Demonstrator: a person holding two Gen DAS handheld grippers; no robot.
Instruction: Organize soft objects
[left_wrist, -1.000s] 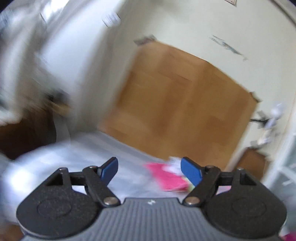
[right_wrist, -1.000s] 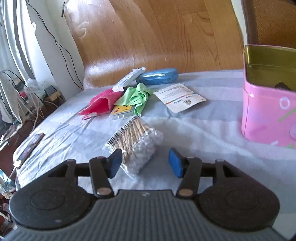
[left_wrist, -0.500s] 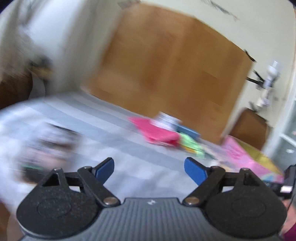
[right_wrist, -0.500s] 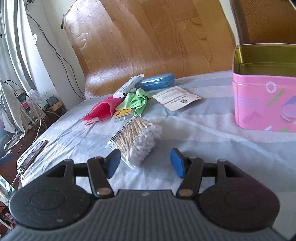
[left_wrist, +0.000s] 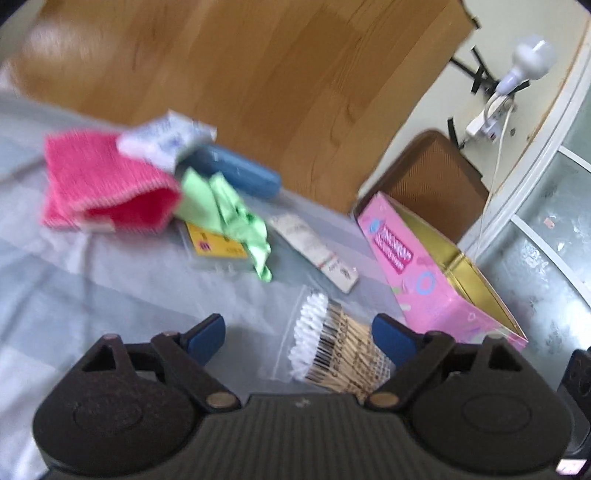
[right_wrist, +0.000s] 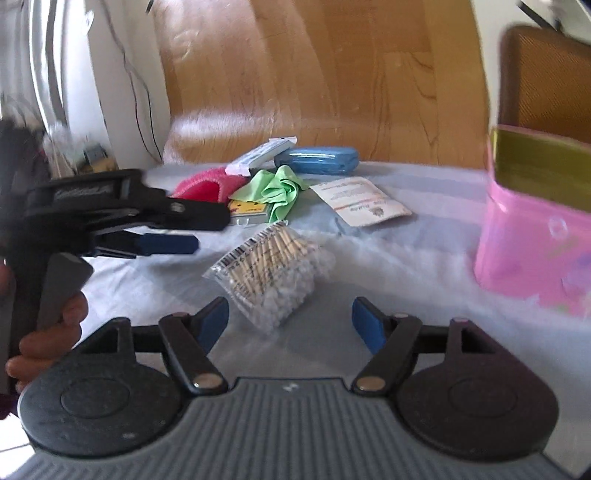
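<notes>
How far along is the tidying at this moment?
Nothing looks sorted yet: the pink tin stands open, and its inside mostly cannot be seen. Both the left gripper and right gripper have just been opening, empty, near the cotton swab bag. The pink cloth and green cloth lie on the bed.

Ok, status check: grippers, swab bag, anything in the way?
Both grippers, left and right, open, jaws just widened, empty. Swab bag on sheet, untouched. Nothing blocking; pink tin open.

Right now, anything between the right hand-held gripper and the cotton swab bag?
Nothing visible. The cotton swab bag lies on the sheet just ahead of the open right hand-held gripper. The left hand-held gripper hangs off to the side, clear of that path.
</notes>
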